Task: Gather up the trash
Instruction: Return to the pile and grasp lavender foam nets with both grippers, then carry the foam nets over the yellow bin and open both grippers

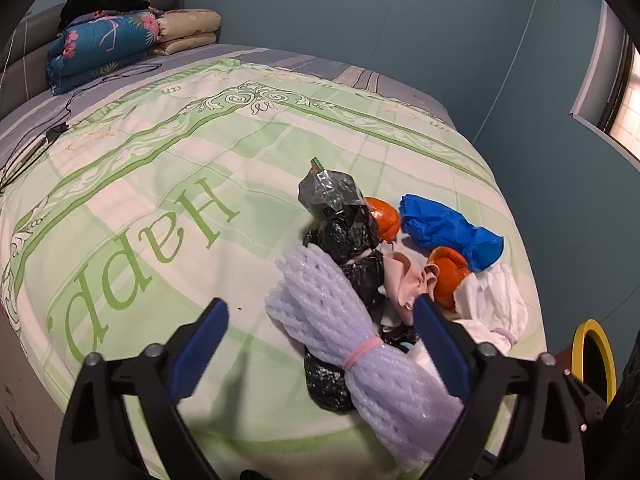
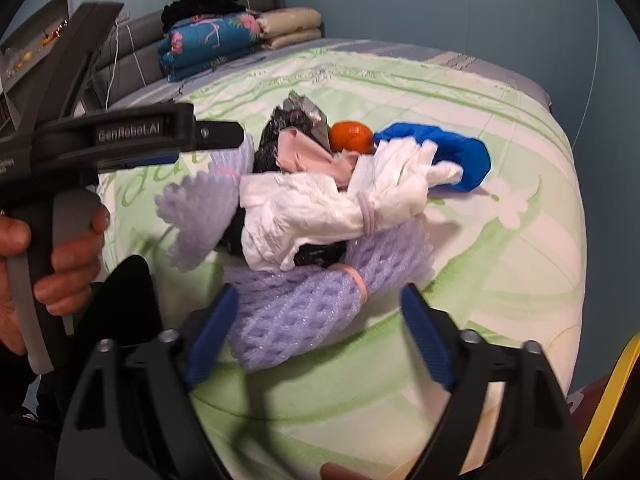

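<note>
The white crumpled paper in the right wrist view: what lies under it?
Under the white crumpled paper a black plastic bag shows, and below that the purple foam net. Pink cloth shows at its far edge. What else it covers cannot be seen.

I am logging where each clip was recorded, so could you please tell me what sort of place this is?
Most likely a bedroom: a bed with a green and white quilt, folded bedding stacked against a grey headboard, and blue walls. The pile of trash lies on the quilt.

Trash pile [image 1: 384, 264] between open jaws
</note>
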Tool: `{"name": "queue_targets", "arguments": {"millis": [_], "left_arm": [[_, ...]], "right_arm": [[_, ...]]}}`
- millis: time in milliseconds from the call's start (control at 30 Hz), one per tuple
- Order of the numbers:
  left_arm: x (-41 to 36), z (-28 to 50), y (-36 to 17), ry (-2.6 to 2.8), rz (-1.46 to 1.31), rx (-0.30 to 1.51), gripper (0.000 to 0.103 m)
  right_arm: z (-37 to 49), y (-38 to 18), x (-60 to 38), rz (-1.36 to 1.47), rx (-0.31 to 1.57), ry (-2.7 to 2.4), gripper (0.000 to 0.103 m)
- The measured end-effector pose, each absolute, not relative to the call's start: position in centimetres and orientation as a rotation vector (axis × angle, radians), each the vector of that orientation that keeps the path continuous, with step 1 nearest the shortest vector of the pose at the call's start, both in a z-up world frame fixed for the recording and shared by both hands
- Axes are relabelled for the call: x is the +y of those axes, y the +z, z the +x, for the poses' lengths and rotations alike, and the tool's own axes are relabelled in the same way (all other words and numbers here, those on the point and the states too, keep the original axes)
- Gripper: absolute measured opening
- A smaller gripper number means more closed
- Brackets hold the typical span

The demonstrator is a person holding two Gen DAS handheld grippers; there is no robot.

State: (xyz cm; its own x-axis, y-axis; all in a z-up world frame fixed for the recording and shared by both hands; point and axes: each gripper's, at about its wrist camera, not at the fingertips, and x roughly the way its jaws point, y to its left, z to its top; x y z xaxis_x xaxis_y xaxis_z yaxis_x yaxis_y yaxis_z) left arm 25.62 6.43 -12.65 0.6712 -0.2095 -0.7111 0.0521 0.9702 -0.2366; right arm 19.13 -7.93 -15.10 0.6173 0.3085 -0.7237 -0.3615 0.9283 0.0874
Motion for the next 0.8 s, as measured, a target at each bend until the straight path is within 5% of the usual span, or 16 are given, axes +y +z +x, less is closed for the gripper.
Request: {"name": "queue_targets", "arguments": {"millis": [167, 367, 467, 800], "left_arm": [[6.6, 26.3, -13.6, -0.14, -0.221, 0.856, 0.058], [6.5, 26.5, -14.5, -0.153, -0.233, 0.888, 0.038], [6.0, 26.4, -14.9, -0.152, -0.206, 0.896, 0.029], [7.1, 25.5, -13.4, -0.147, -0.239, 0.862, 0.019]], "right_arm": [[19.5, -15.6, -8.1, -0.062, 0.846, 0.386, 0.062], [20.0, -16.2, -8.4, -0.056, 0.879, 0.388, 0.061], [19.9, -16.2, -8.3, -0.06, 0.886, 0.393, 0.051], [19.5, -15.0, -8.9, -0.035, 0.87, 0.402, 0.021]]}}
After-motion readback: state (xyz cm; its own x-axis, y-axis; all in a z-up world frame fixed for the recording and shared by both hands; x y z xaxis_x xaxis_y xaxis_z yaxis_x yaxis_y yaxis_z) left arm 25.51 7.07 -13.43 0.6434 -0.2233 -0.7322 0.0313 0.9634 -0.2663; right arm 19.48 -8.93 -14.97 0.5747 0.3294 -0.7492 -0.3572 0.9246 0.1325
